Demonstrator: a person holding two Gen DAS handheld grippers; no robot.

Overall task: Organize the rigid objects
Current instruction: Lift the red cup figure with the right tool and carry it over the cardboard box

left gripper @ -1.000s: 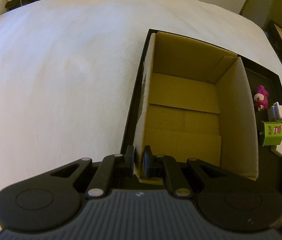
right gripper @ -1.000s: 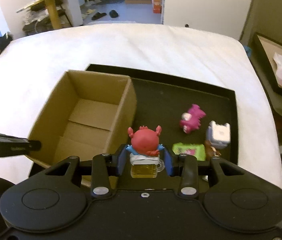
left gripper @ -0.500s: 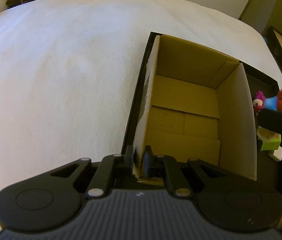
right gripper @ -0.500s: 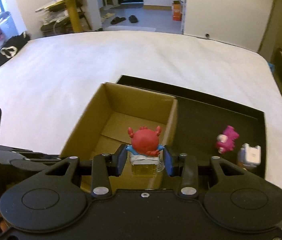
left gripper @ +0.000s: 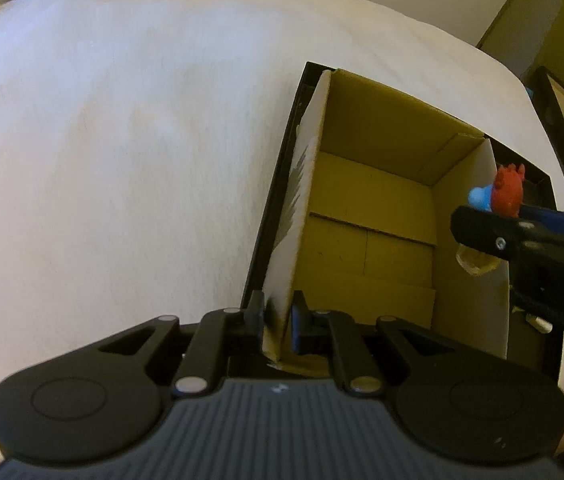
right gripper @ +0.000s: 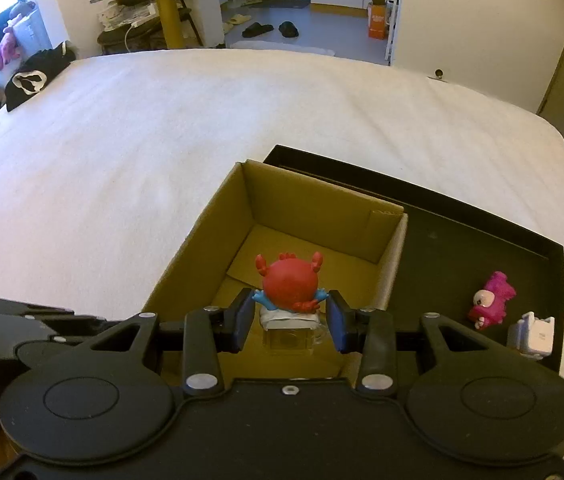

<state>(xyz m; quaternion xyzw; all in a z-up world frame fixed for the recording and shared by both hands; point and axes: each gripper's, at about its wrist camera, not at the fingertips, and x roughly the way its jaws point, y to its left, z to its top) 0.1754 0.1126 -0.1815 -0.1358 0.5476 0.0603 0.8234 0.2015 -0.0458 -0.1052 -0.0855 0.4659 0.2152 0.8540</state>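
Right wrist view: the right gripper [right gripper: 289, 322] carries a red crab figurine [right gripper: 290, 285] seated on a small clear mug base, its jaws closed on the toy's white-and-clear lower part so the red body stands upright above the pads. The toy hangs over the open cardboard box [right gripper: 322, 216], just inside the near wall, which suggests it is being brought there for sorting into the box rather than left loose. The box sits at the left end of a black tray [right gripper: 482, 236] on a white bed [right gripper: 162, 128], and two other toys wait on the tray's bare floor to the right: a pink monster figurine [right gripper: 490, 300] and a small white figure [right gripper: 532, 336] just beside it. From the left wrist view, the left gripper [left gripper: 278, 320] has its jaws clamped on the near corner of the box's left wall [left gripper: 294, 216], a hold that appears meant to steady the light carton while the other hand loads it. That gripper is pitched steeply downward, looking along the wall into the empty box interior. The right gripper enters that same view from the right edge, tilted down over the box's right wall, with the crab figurine showing above its finger. The box holds nothing yet, so the sorting looks to be at an early stage.
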